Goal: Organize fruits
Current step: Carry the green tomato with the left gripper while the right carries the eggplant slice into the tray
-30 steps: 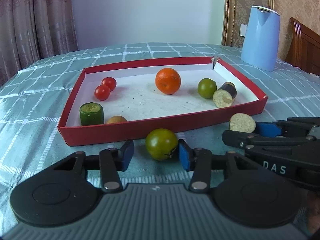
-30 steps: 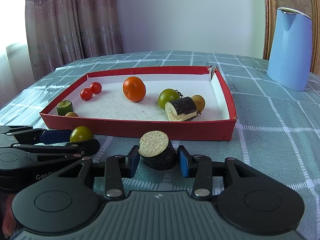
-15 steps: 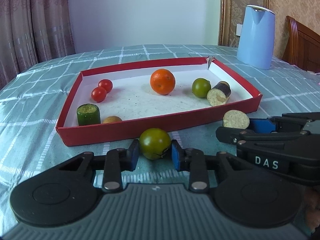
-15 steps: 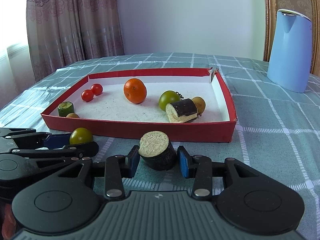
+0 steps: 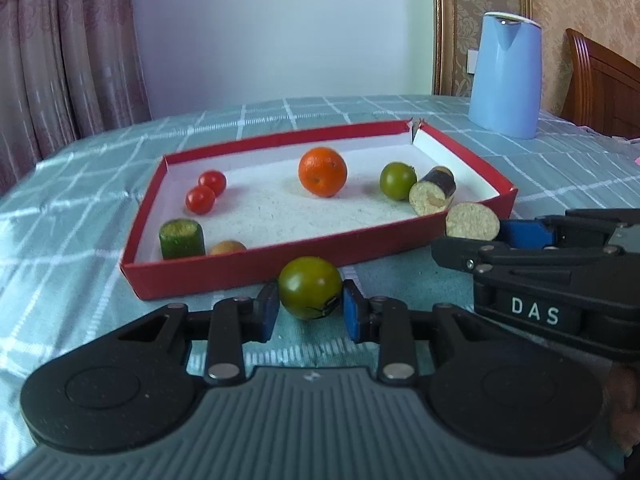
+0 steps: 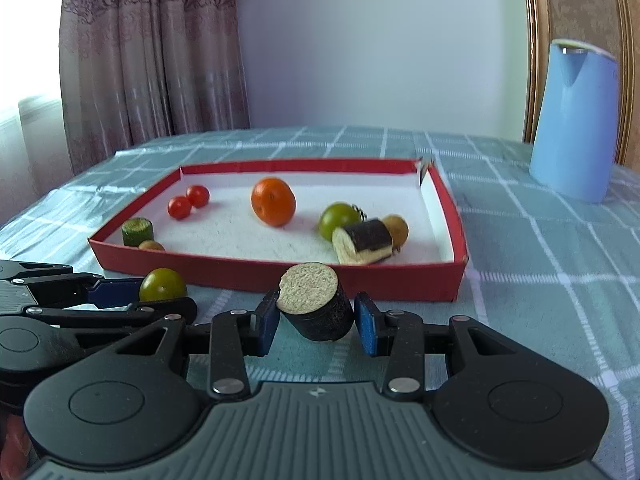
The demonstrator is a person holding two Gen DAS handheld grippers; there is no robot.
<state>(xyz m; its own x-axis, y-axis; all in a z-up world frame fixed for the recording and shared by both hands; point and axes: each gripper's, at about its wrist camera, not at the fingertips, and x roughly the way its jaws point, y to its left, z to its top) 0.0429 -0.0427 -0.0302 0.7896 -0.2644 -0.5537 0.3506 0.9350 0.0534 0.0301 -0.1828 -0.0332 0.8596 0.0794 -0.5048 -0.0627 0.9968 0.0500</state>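
Observation:
A red tray [image 5: 256, 268] [image 6: 280, 276] with a white floor holds an orange [image 5: 322, 171], two cherry tomatoes [image 5: 205, 194], a green tomato [image 5: 397, 181], a cucumber piece [image 5: 182, 239], an eggplant piece [image 5: 433, 196] and small brown fruits. My left gripper [image 5: 308, 311] is shut on a green tomato [image 5: 310, 288] [image 6: 162, 285], lifted in front of the tray's near wall. My right gripper [image 6: 316, 322] is shut on an eggplant piece [image 6: 316, 306] [image 5: 472, 222], also raised before the tray's near wall.
A light blue kettle [image 5: 506, 76] [image 6: 572, 120] stands on the checked teal tablecloth [image 6: 540, 280] to the right, beyond the tray. Curtains hang at the left. A wooden chair back [image 5: 600, 84] is at the far right.
My left gripper closed on the green tomato and lifted it from the cloth. My right gripper rose with the eggplant piece. Both views now sit higher above the table.

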